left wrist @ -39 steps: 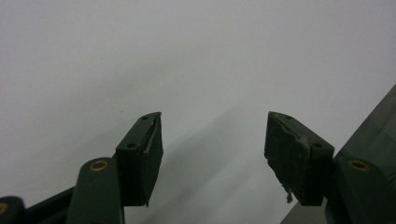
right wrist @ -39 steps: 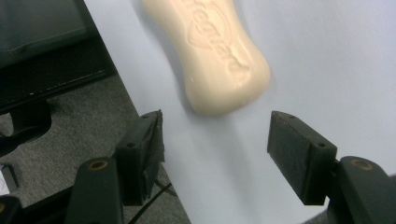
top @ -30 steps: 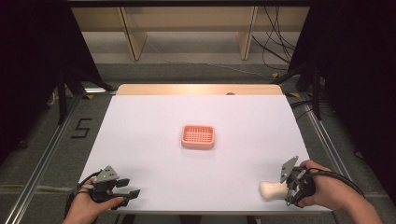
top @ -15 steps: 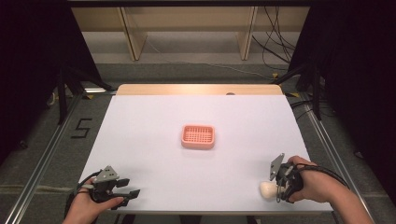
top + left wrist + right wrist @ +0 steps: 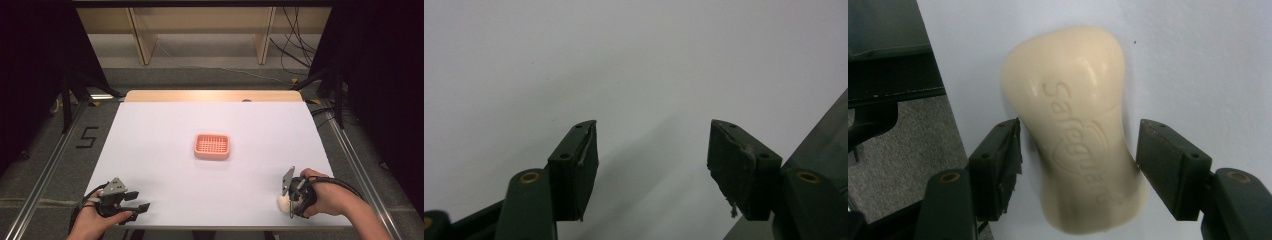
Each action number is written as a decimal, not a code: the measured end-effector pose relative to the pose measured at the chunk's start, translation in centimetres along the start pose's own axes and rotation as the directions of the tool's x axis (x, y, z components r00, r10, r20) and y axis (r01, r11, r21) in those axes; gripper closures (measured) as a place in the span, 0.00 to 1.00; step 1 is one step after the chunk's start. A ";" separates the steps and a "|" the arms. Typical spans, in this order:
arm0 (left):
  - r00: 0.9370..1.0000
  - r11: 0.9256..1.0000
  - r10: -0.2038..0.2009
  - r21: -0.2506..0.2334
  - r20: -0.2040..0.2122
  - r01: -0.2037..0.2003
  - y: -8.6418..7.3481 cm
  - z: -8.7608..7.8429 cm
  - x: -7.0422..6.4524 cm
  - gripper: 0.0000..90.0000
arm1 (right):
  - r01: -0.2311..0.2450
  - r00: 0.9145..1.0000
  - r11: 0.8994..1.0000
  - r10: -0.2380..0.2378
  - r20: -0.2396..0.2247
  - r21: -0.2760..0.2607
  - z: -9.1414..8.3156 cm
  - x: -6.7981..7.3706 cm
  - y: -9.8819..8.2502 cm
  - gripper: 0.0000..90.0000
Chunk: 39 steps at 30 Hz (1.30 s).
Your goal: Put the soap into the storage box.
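item: one bar of soap, cream, at the near right edge of the table

we list the soap bar [image 5: 1075, 130] as a solid moulded cake with a waisted middle and raised lettering on its top face. it lies flat on the white table [image 5: 210, 190], close to the near right corner, the table edge just beside it. we judge it light, stiff and hard enough to take a firm pinch, yet smooth and waxy, so likely to slip if squeezed on its rounded ends. the narrow waist is the place to take hold, one pad on each long side.

the right gripper [image 5: 1078, 150] straddles that waist. its jaws have just been closing a little, with the bar between them, but a sliver of gap shows at each pad, so we record them as apart and not yet pressing. the left gripper [image 5: 651, 150] rests at the near left, jaws wide, nothing between them.

surface: plain white, smooth, matt. a pink slotted soap dish [image 5: 212, 146] sits at the table's middle, well apart from the bar. beyond the far edge: grey floor, wooden shelving, dark curtains at both sides.
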<state>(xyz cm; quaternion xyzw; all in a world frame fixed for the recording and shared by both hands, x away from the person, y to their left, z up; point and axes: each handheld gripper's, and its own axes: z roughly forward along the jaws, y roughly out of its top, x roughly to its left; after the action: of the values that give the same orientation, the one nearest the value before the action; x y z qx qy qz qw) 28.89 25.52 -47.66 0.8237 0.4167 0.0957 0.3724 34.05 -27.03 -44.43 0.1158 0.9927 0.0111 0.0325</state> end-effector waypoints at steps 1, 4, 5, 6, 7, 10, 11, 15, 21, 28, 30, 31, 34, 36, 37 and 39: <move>1.000 1.000 0.005 0.002 0.000 -0.005 0.0 0.0 0.0 0.41 | -0.008 1.000 1.000 0.008 -0.009 0.004 0.0 0.0 0.1 0.41; 1.000 1.000 0.004 0.001 0.001 -0.004 0.0 0.0 0.0 0.41 | 0.021 1.000 1.000 -0.021 -0.011 0.000 0.3 -0.2 0.1 0.43; 1.000 1.000 0.004 0.001 0.001 -0.004 0.0 0.0 0.0 0.41 | 0.002 1.000 1.000 -0.002 -0.010 0.009 0.3 -0.1 0.2 0.44; 1.000 1.000 0.004 0.002 0.001 -0.004 0.0 0.0 0.1 0.41 | -0.002 1.000 1.000 0.003 -0.014 0.011 0.3 -0.1 0.2 0.45; 1.000 1.000 0.005 0.003 0.005 -0.005 0.0 0.0 0.1 0.41 | -0.008 1.000 1.000 0.009 -0.021 0.010 0.4 -0.2 0.2 0.46; 1.000 1.000 0.006 0.003 0.005 -0.006 0.0 0.0 0.0 0.41 | -0.024 0.999 1.000 0.024 -0.023 -0.003 0.4 -0.2 0.3 0.52; 1.000 1.000 0.000 -0.001 0.021 0.000 0.0 0.0 0.0 0.41 | -0.033 0.999 0.999 0.032 -0.029 -0.007 0.4 -0.2 0.3 0.54; 1.000 1.000 0.001 -0.002 0.021 0.000 0.0 0.0 0.0 0.41 | -0.105 0.994 0.994 0.105 -0.017 -0.037 0.4 -0.3 0.2 0.55; 1.000 1.000 0.005 0.006 0.020 -0.005 0.0 0.0 0.0 0.41 | -0.151 0.988 0.985 0.149 -0.032 -0.079 0.3 -0.2 -0.4 0.55; 1.000 1.000 -0.001 0.000 0.019 0.001 0.0 0.0 0.0 0.41 | -0.164 0.986 0.979 0.160 -0.039 -0.118 -0.1 -0.2 -0.8 0.55; 1.000 1.000 -0.001 -0.001 0.020 0.001 0.0 0.0 0.0 0.41 | -0.176 0.984 0.976 0.173 -0.034 -0.129 -0.5 -0.3 -1.0 0.55; 1.000 1.000 -0.001 -0.001 0.020 0.001 0.0 0.0 0.0 0.41 | -0.190 0.982 0.970 0.187 -0.030 -0.153 -0.5 -0.2 -1.1 0.55; 1.000 1.000 0.000 -0.001 0.020 0.000 0.0 0.0 0.0 0.41 | -0.207 0.978 0.964 0.202 -0.049 -0.169 -0.7 -0.3 -1.4 0.55; 1.000 1.000 0.000 -0.003 0.020 0.000 0.0 0.0 0.0 0.41 | -0.227 0.974 0.952 0.223 -0.041 -0.205 -0.8 -0.2 -1.6 0.55; 1.000 1.000 0.000 -0.002 0.020 0.000 0.0 0.0 0.0 0.41 | -0.204 0.979 0.952 0.199 -0.044 -0.229 -0.7 -0.3 -1.7 0.55; 1.000 1.000 0.000 -0.002 0.020 0.000 0.0 0.0 0.0 0.41 | -0.242 0.970 0.938 0.236 -0.057 -0.246 -0.8 -0.1 -1.9 0.55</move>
<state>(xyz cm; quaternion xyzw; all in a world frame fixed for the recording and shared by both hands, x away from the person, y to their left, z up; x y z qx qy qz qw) 28.86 25.53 -47.64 0.8243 0.4129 0.0880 0.3772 33.67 -28.93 -43.69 0.2302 0.9622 0.1422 0.0323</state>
